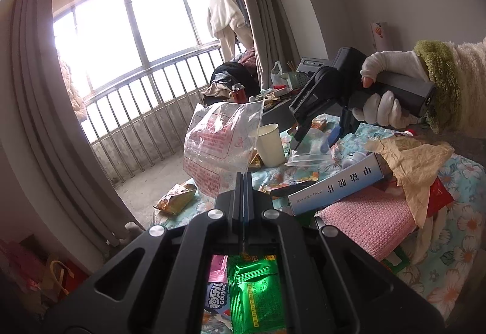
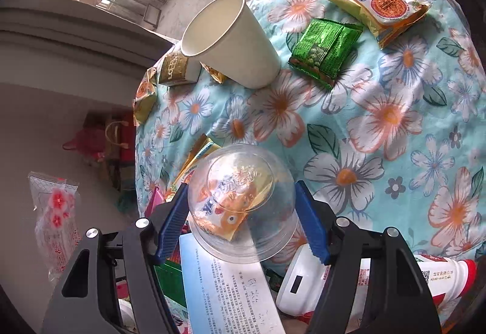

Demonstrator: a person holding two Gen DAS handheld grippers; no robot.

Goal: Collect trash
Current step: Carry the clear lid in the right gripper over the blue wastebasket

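My left gripper (image 1: 243, 182): black angular frame, triangular cut-outs, four round silver screw heads, thin black fingers with blue edge. My right gripper (image 2: 241, 221): same black frame, silver screws, ribbed blue pads (image 2: 313, 227). Dark grey handle. My right hand (image 1: 381, 91): white knit fingerless glove, fluffy cream sleeve (image 1: 467, 84), shaggy green cuff.
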